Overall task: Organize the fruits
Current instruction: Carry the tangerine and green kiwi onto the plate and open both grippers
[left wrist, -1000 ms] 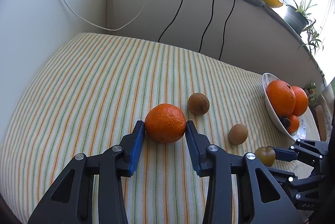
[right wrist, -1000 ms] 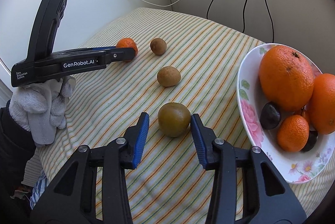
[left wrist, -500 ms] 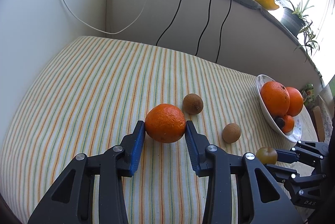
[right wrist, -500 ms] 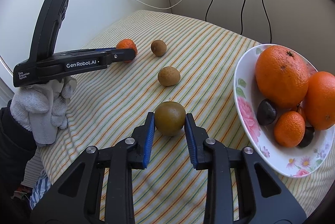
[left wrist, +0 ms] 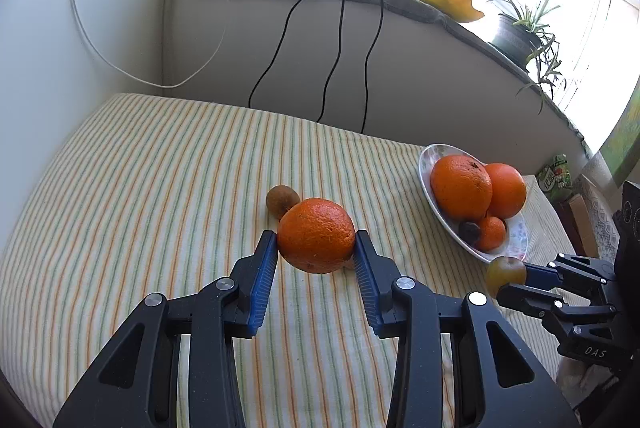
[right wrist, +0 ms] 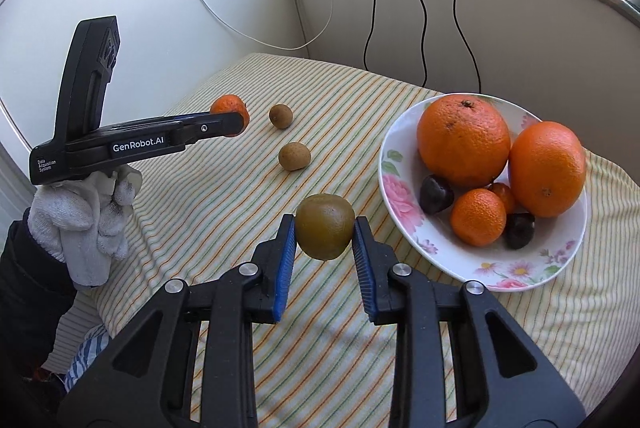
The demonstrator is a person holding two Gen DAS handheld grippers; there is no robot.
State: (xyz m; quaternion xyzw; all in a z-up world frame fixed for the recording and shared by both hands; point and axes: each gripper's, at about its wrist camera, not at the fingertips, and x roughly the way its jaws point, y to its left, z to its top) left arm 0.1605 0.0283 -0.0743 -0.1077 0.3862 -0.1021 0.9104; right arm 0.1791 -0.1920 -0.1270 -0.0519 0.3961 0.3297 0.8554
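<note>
My left gripper (left wrist: 316,252) is shut on an orange (left wrist: 316,235) and holds it off the striped cloth. My right gripper (right wrist: 325,234) is shut on a green-brown fruit (right wrist: 325,226), also lifted, just left of the flowered bowl (right wrist: 404,203). The bowl holds two large oranges (right wrist: 464,139), a small mandarin (right wrist: 478,216) and dark fruits. Two brown fruits (right wrist: 294,155) lie on the cloth between the grippers. The left wrist view shows the bowl (left wrist: 427,171) at the right, one brown fruit (left wrist: 281,199) behind the held orange, and the right gripper (left wrist: 505,274) with its fruit.
A striped cloth (right wrist: 224,195) covers the surface, which drops away at its left edge. A white-gloved hand (right wrist: 84,220) holds the left gripper. Black and white cables (left wrist: 340,51) hang down the back wall from a ledge with a plant pot (left wrist: 516,37).
The right gripper closed on the green-brown fruit and lifted it. The left gripper raised the orange off the cloth and carried it toward the bowl.
</note>
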